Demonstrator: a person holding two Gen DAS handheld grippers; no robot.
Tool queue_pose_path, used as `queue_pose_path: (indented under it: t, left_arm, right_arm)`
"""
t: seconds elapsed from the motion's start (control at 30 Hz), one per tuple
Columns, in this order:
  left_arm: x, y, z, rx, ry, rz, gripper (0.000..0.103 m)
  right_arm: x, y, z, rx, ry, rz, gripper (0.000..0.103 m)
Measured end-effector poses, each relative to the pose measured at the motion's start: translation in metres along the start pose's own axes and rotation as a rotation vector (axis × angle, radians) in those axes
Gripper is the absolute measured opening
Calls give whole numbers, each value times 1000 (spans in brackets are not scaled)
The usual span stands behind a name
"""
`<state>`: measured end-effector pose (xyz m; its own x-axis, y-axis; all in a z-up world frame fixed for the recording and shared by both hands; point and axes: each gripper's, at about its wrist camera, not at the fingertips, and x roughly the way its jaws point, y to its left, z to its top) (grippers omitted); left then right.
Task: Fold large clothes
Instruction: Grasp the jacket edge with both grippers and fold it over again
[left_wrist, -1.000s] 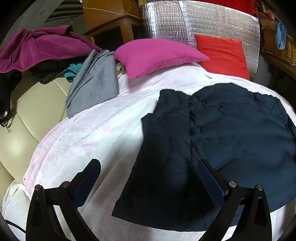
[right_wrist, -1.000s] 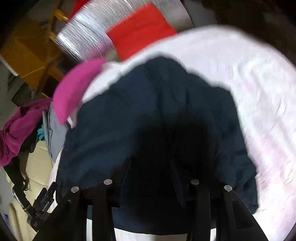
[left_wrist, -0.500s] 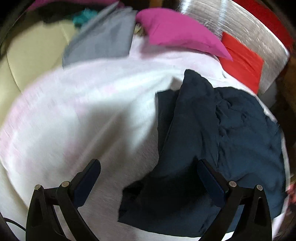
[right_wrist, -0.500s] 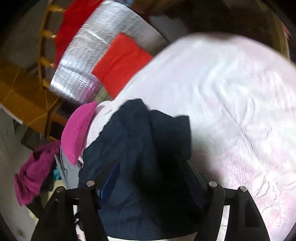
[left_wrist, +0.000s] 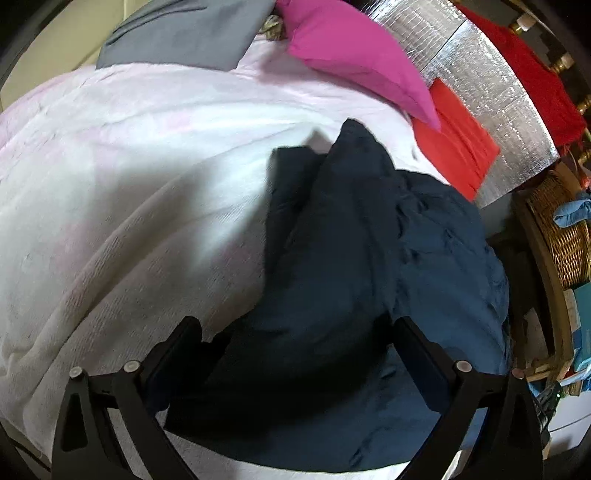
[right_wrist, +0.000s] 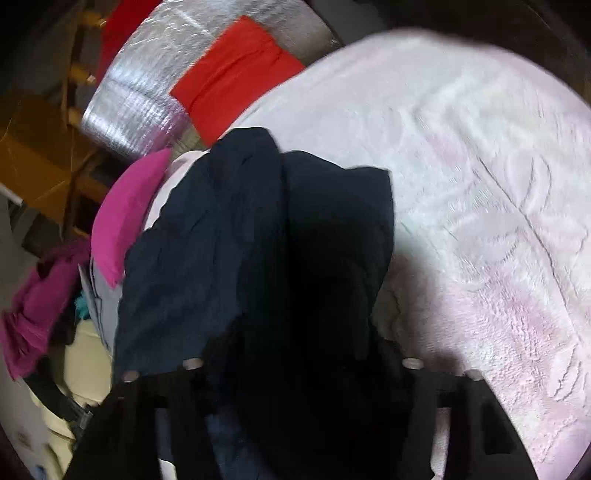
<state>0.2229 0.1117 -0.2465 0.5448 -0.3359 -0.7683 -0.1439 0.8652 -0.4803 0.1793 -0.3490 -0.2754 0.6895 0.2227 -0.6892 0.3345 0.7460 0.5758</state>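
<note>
We have the navy garment (left_wrist: 369, 258) bunched, partly folded on the bed (left_wrist: 129, 184). Left gripper (left_wrist: 295, 354) jaws gape, just narrowing, cloth between; right gripper (right_wrist: 295, 369) state hidden.

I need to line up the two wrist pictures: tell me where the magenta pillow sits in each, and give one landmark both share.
Left wrist: magenta pillow at top centre, beyond the navy garment.
Right wrist: magenta pillow at middle left, beside the garment's left edge.
Shared landmark: the red cushion against the silver foil panel.
</note>
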Motion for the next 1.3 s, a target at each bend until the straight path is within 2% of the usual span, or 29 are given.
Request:
queue_pose_path:
  t: [0.03,0.13,0.2,0.27,0.33,0.43,0.5,0.6,0.63,0.67,0.73,0.8,0.9,0.97,1.03,1.07,1.3]
  left_arm:
    - [-1,-3,1,11,-16,9,80]
    - [-5,-5,6,24,-52,16,70]
    - [-6,-5,10,28,-77,18,69]
    - [-2,-6,12,45,-78,40,71]
    - [3,-7,11,46,-54,62,74]
    - [0,-3,10,30,-39,54,75]
    - [-11,0,8,28,-53,66,75]
    - [-37,-5,2,83,-162,150,75]
    - [-47,-9,-1,112,-208,179,75]
    - [-57,-16,-4,159,-269,213,78]
    - [-67,-29,-12,235,-336,249,82]
    - [-70,-44,-25,322,-359,241,82]
    - [-60,-72,-47,468,-337,232,84]
    - [-43,-88,-62,566,-283,261,85]
    - [-24,-95,-68,615,-207,284,86]
    - [-10,-95,-68,615,-155,306,87]
    - [5,-80,-56,524,-116,305,102]
  right_arm:
    - [-1,4,-1,-12,-13,-6,50]
    - [-7,14,-4,-37,-58,17,44]
    - [-12,22,-6,-88,-81,28,44]
    - [1,25,-7,-113,-44,-45,44]
    - [11,14,-5,-47,-10,-34,48]
    - [0,9,0,-6,-12,-12,52]
    - [-19,8,3,4,-75,-29,54]
    - [-64,16,1,-55,-272,-101,57]
    - [-80,23,-3,-91,-342,-96,59]
    - [-90,28,-6,-121,-377,-83,59]
    - [-99,45,-18,-203,-399,-37,59]
    - [-89,61,-29,-261,-344,10,58]
    - [-60,86,-50,-332,-199,36,48]
    - [-38,89,-61,-345,-104,0,48]
    - [-1,85,-62,-317,33,-76,48]
    - [8,83,-61,-301,52,-91,49]
    - [15,83,-55,-256,72,-95,49]
